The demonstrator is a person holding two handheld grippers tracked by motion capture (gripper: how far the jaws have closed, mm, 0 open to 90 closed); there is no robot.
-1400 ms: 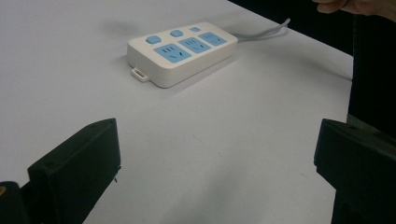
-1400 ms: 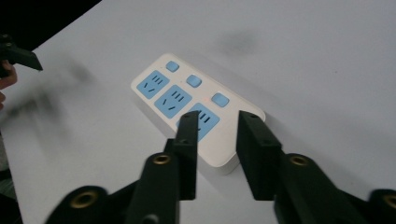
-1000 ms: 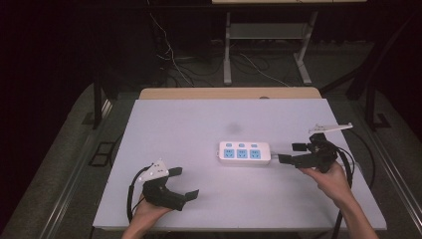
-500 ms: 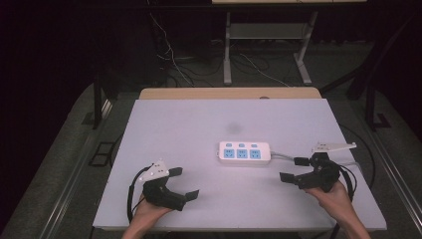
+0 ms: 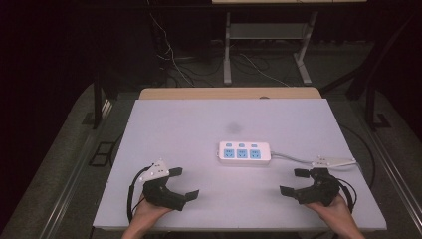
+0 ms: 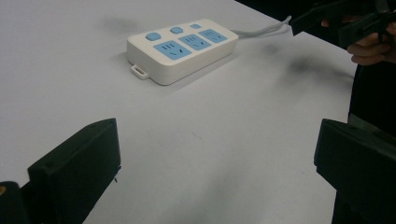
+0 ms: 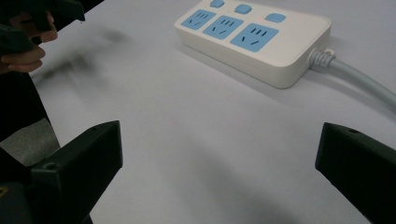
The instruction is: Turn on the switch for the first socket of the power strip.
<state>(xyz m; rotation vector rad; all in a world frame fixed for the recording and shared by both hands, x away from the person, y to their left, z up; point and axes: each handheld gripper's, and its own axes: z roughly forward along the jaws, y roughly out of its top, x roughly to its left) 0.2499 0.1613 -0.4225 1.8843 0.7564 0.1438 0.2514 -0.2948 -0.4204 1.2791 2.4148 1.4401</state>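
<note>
Both tools, left tool (image 5: 183,182) and right tool (image 5: 295,181), gape wide, flanking the power strip (image 5: 244,153).

The power strip (image 5: 245,153) lies mid-table (image 5: 189,124), between and beyond both grippers.

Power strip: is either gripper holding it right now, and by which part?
Neither. The power strip lies free on the table; left gripper and right gripper are open and empty.

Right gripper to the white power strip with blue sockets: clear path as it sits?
Probably yes. The right gripper sits open near the table's front edge, and bare tabletop lies between it and the white power strip with blue sockets. The strip's grey cable runs off rightward, beside the path.
</note>
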